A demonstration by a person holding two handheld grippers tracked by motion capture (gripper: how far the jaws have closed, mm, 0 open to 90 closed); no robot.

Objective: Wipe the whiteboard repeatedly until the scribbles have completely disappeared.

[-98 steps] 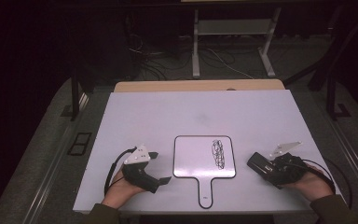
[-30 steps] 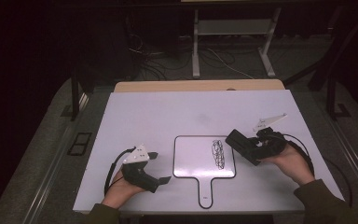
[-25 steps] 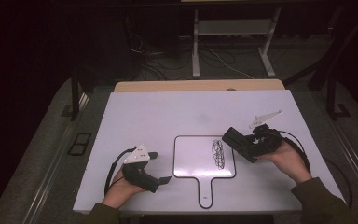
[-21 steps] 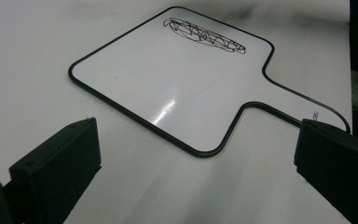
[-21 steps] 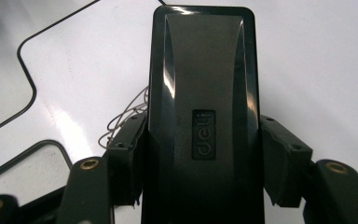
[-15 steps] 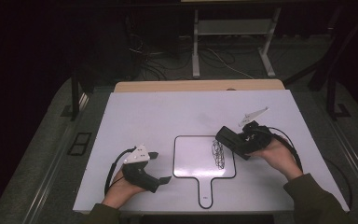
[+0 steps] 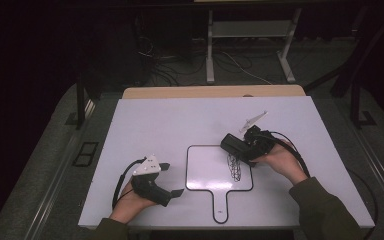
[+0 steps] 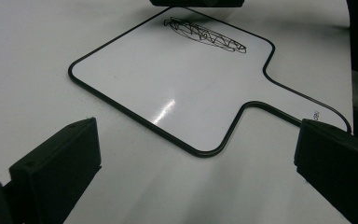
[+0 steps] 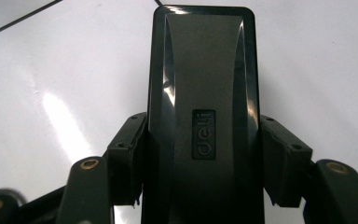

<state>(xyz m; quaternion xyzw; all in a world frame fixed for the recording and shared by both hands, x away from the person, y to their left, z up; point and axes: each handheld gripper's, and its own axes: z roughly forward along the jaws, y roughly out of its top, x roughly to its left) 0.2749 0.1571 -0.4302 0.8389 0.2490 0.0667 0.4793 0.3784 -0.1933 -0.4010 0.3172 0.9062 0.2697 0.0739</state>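
My right gripper (image 7: 236, 146) clamps a black eraser (image 9: 204, 116), held at the whiteboard's (image 7: 212, 167) upper right corner, just above the scribble (image 7: 235, 166). My left gripper (image 7: 172, 179) rests on the table (image 7: 180, 120), jaws wide, beside the board.

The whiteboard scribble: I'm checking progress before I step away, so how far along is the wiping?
Done: the right gripper is shut on the black eraser, jaws pressed against both its sides, and holds it at the small whiteboard's right edge. In hand: bringing the eraser to the black scribble. Left: the wiping itself; the scribble looks whole in the left gripper view. The left gripper waits open beside the board.
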